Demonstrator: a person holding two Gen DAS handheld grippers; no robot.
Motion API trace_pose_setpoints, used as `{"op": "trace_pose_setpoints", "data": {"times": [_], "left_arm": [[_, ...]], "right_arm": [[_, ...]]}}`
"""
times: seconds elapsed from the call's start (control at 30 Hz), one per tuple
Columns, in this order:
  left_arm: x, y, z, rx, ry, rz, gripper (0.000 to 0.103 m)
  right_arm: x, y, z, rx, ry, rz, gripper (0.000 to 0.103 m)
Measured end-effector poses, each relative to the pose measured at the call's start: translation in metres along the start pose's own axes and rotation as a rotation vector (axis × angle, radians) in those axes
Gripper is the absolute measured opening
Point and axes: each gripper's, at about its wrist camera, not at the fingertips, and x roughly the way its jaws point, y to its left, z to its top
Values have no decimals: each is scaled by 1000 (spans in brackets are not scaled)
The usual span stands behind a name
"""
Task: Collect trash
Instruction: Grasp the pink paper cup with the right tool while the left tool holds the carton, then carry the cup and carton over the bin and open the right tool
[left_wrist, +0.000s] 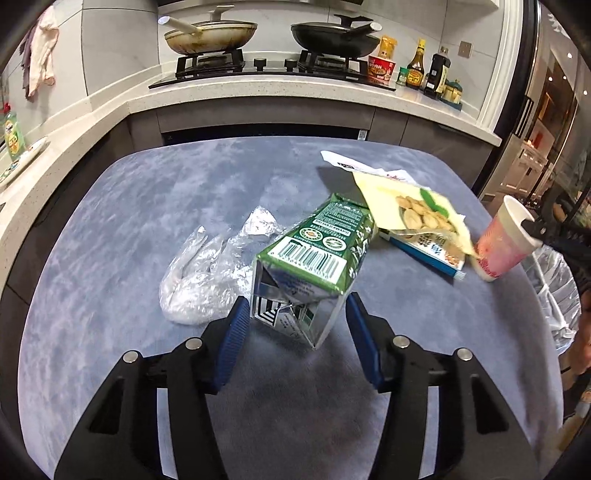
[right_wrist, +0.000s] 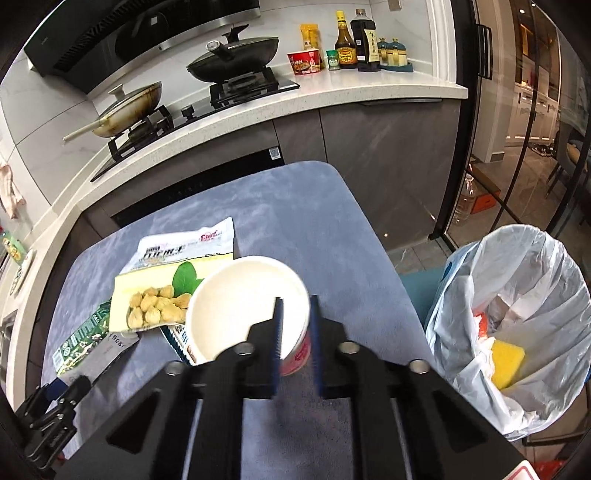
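The paper cup, white inside with a pink printed wall, is pinched at its rim by the right gripper, one finger inside the cup and one outside. In the left wrist view the cup sits at three o'clock, tilted at the table's edge. The lined trash bin stands off the blue table at three o'clock of the cup, holding a yellow sponge. At nine o'clock lies a yellow snack bag. The left gripper is spread wide around the crushed green carton, pads not touching. A crumpled plastic wrap lies at the carton's nine o'clock.
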Motion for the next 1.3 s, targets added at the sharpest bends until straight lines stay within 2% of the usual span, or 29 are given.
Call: {"op": "trace_pose_setpoints", "data": {"times": [0.4, 0.63, 0.97, 1.2, 1.23, 1.27, 1.3], "left_arm": [[-47, -13, -11, -9, -43, -59, 49], [-73, -35, -13, 22, -60, -109, 48], [-95, -93, -4, 111, -82, -205, 45], [-98, -158, 24, 196, -121, -304, 43], [-97, -169, 29, 204, -130, -323, 29], [-93, -185, 36, 226, -127, -346, 3], [-88, -196, 42, 243, -104, -365, 0]], "right_arm": [[-51, -8, -20, 6, -78, 14, 5], [-85, -20, -36, 23, -102, 32, 5], [-118, -61, -53, 80, -131, 6, 5], [-141, -118, -49, 165, -184, -80, 5], [-142, -132, -48, 187, -189, -99, 5], [-143, -142, -48, 199, -192, -112, 5], [-143, -154, -47, 215, -194, -131, 5]]}}
